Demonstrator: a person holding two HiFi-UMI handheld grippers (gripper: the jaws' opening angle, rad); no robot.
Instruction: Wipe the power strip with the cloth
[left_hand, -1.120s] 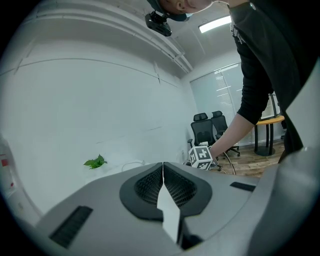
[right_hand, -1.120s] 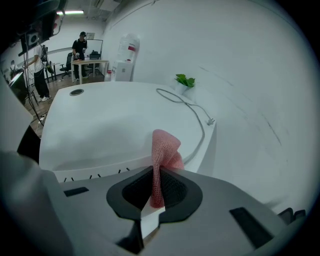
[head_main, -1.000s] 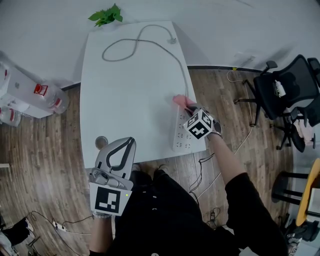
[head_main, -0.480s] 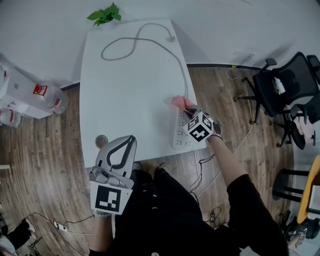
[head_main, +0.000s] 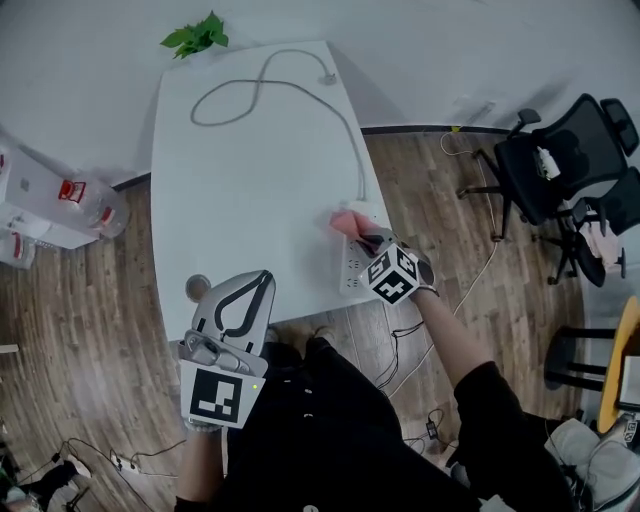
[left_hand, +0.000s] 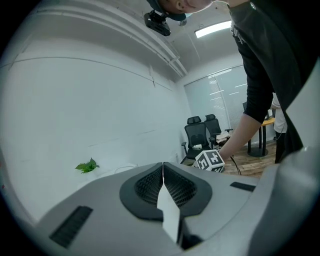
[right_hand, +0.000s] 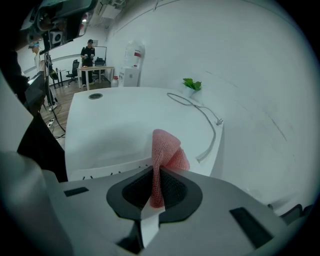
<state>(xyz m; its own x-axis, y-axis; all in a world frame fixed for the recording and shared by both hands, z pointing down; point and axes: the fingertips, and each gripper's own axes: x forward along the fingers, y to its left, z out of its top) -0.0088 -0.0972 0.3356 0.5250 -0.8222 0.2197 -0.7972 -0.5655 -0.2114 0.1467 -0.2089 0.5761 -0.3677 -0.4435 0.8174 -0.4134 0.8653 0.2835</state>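
A white power strip (head_main: 353, 268) lies along the right edge of the white table (head_main: 250, 180). Its grey cable (head_main: 270, 85) loops toward the far end. My right gripper (head_main: 370, 242) is shut on a pink cloth (head_main: 346, 221), which rests on the strip's far end. In the right gripper view the cloth (right_hand: 166, 150) rises from between the shut jaws (right_hand: 152, 172), above the strip (right_hand: 107, 172). My left gripper (head_main: 262, 282) hovers at the table's near edge, away from the strip. Its jaws (left_hand: 163, 172) are shut on nothing.
A small green plant (head_main: 195, 35) stands at the table's far corner. A round grommet (head_main: 199, 287) sits near the front left. Black office chairs (head_main: 560, 160) stand on the wood floor to the right, water bottles (head_main: 80, 200) to the left.
My right gripper has drawn the pink cloth a little toward me along the strip. The left gripper has stayed where it was. The head view has shifted slightly.
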